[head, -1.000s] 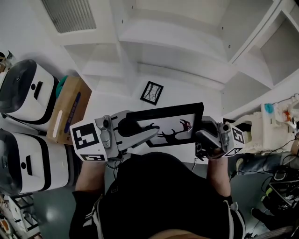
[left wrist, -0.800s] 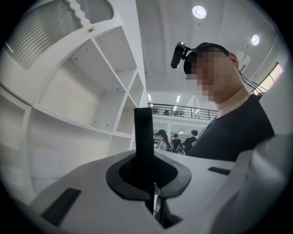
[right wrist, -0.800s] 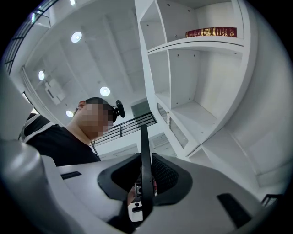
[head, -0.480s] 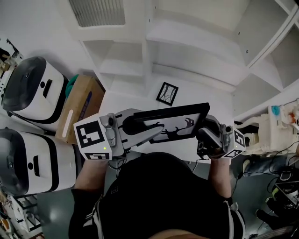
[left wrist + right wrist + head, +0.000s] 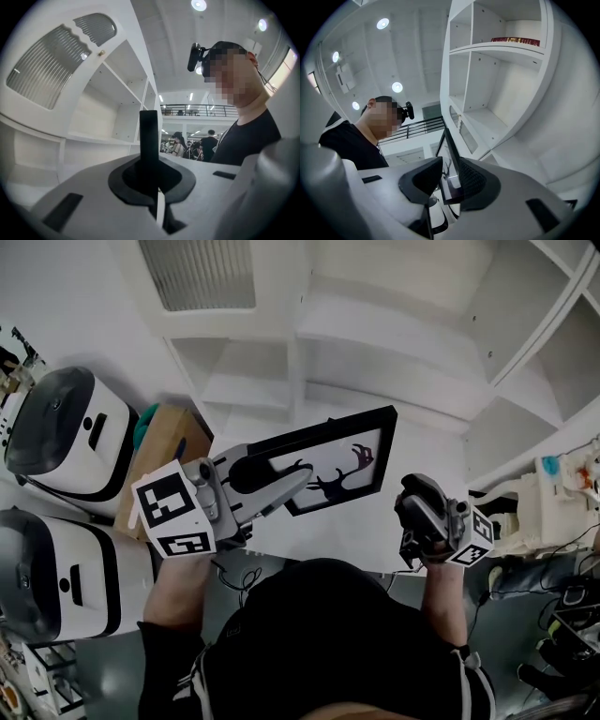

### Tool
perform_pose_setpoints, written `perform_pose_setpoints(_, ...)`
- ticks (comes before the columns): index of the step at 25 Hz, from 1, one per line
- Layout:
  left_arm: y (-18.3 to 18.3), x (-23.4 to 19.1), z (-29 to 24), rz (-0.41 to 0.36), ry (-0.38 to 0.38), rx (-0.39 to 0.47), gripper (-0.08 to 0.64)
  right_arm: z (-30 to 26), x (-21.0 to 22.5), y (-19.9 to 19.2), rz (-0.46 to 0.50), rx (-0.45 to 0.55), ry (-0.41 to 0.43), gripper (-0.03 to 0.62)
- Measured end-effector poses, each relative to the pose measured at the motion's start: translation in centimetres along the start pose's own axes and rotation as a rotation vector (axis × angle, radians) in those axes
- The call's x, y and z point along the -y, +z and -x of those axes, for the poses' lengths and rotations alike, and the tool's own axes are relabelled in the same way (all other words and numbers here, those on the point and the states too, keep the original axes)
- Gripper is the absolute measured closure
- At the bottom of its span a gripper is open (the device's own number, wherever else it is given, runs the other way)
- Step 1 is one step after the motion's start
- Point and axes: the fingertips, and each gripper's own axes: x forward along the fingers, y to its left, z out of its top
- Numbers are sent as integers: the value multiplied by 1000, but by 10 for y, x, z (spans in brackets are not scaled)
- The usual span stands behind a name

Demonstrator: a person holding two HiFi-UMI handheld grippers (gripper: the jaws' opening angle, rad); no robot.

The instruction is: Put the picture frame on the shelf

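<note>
- The left tool (image 5: 291, 486) is pressed shut on the left end of the frame (image 5: 347, 460). In the left gripper view the black rim stands edge-on as an upright bar, pinched between the two pads.
- The frame is off the surface (image 5: 356, 531), held over it by that tool alone. It hangs in front of the shelf (image 5: 375, 334) and touches none of its boards.
- In the head view the frame is tilted, with its free right end higher than the gripped end. It has a black rim and a white picture with dark deer shapes.
- The right tool (image 5: 417, 502) is just beside the frame's lower right corner, near the right edge of the surface.
- Its jaws are spread and have just been opening. The right gripper view shows the frame's end edge-on in the gap, with neither pad pressing on it.
- That view also shows a flat red thing (image 5: 515, 41) on an upper board of the shelf.
- A cardboard box (image 5: 169, 442) stands beside the left edge of the surface, and two white machines (image 5: 70, 432) are further left.
- The person (image 5: 319, 634) wears a black shirt and holds one tool in each hand.
</note>
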Motion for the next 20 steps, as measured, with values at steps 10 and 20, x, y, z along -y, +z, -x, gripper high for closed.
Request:
perform_pose_setpoints(10, 30, -48, -34, -87, 248, -64, 546, 16, 27, -21, -14, -167, -71, 488)
perform_pose_setpoints(20, 47, -71, -57, -156, 405, -55, 546, -34, 37, 15, 213, -251, -137, 488)
